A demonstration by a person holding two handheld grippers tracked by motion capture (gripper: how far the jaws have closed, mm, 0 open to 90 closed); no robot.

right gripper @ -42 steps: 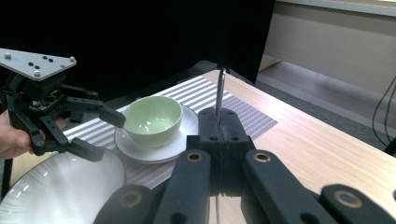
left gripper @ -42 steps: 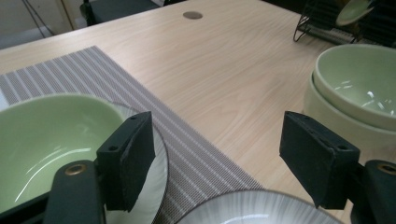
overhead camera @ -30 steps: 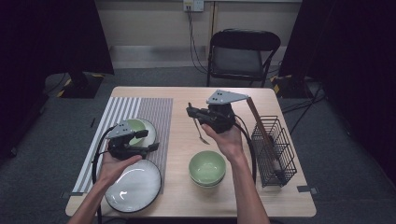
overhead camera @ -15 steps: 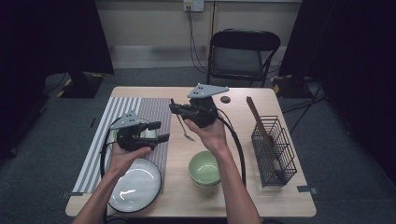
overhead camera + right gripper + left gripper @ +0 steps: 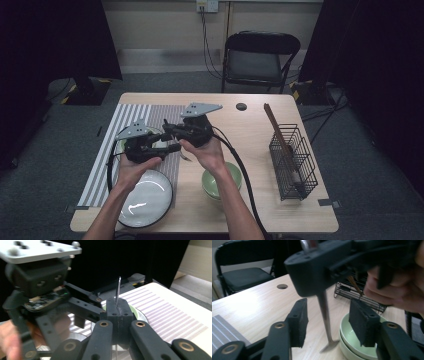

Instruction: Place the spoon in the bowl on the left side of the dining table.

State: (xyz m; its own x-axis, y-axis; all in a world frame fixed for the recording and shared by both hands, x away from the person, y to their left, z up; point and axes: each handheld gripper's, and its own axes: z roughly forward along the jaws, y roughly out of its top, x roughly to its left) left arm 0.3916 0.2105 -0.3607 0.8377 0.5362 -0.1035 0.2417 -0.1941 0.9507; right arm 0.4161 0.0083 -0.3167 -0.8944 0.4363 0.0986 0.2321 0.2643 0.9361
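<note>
My right gripper (image 5: 169, 129) is held above the striped mat and is shut on a thin metal utensil (image 5: 118, 290), whose handle sticks up from the closed pads. In the high view the utensil (image 5: 184, 156) hangs down below the hand. My left gripper (image 5: 329, 322) is open, and the utensil's stem (image 5: 325, 315) hangs between its two pads without touching either. In the high view the left gripper (image 5: 172, 148) sits just below and left of the right one, their tips meeting.
A white plate (image 5: 147, 197) lies at the mat's near end and a small green dish (image 5: 161, 144) under the grippers. Stacked green bowls (image 5: 222, 182) sit mid-table. A wire rack (image 5: 292, 160) holding brown sticks (image 5: 277, 125) stands right. A chair (image 5: 260, 60) is beyond the table.
Both hands have come together over the mat: the right gripper carried the utensil leftwards, and the left gripper rose from the plate and moved right around the utensil's stem.
</note>
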